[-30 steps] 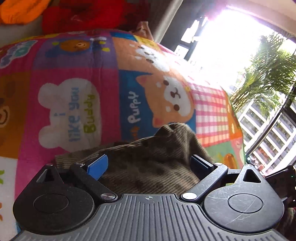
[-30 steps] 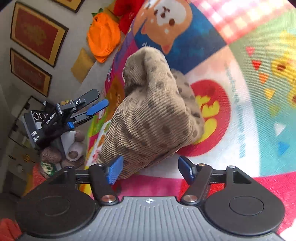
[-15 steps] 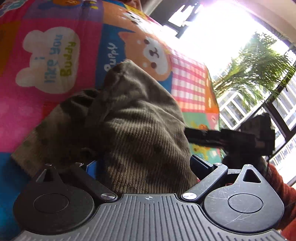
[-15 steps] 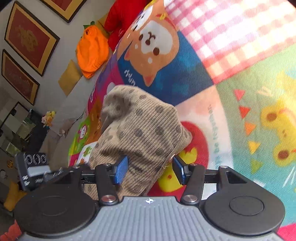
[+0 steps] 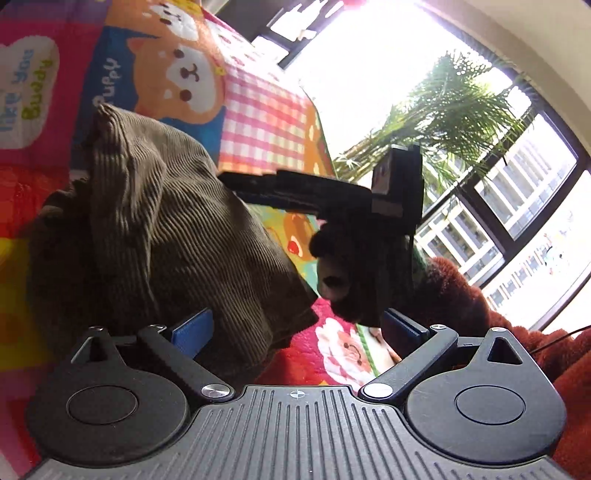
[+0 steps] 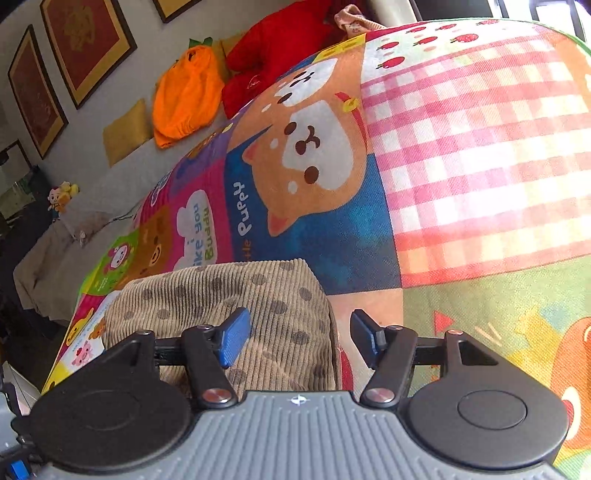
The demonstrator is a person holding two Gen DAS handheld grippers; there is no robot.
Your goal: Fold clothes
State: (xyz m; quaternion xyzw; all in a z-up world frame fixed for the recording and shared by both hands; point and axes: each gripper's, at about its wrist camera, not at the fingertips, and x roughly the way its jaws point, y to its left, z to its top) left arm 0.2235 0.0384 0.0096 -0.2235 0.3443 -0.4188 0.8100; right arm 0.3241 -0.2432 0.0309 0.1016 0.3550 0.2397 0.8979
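Left wrist view, lower frame: the left hand-held gripper [image 5: 295,330] has its blue fingers spread, one against a bunched brown corduroy garment [image 5: 177,236] heaped on a cartoon-print mat [image 5: 258,110]. Beyond, right of centre, the other hand-held device reaches toward the cloth, gripped by a hand in a dark furry sleeve [image 5: 461,295]. Right wrist view: the right hand-held gripper [image 6: 299,338] is likewise spread over the spotted garment's edge at lower centre; an orange cushion [image 6: 184,99] lies upper left.

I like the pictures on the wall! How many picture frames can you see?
3, all in the right wrist view, top left: one frame at the far left, a big one beside it, a cut-off one at the top. More may be hidden.
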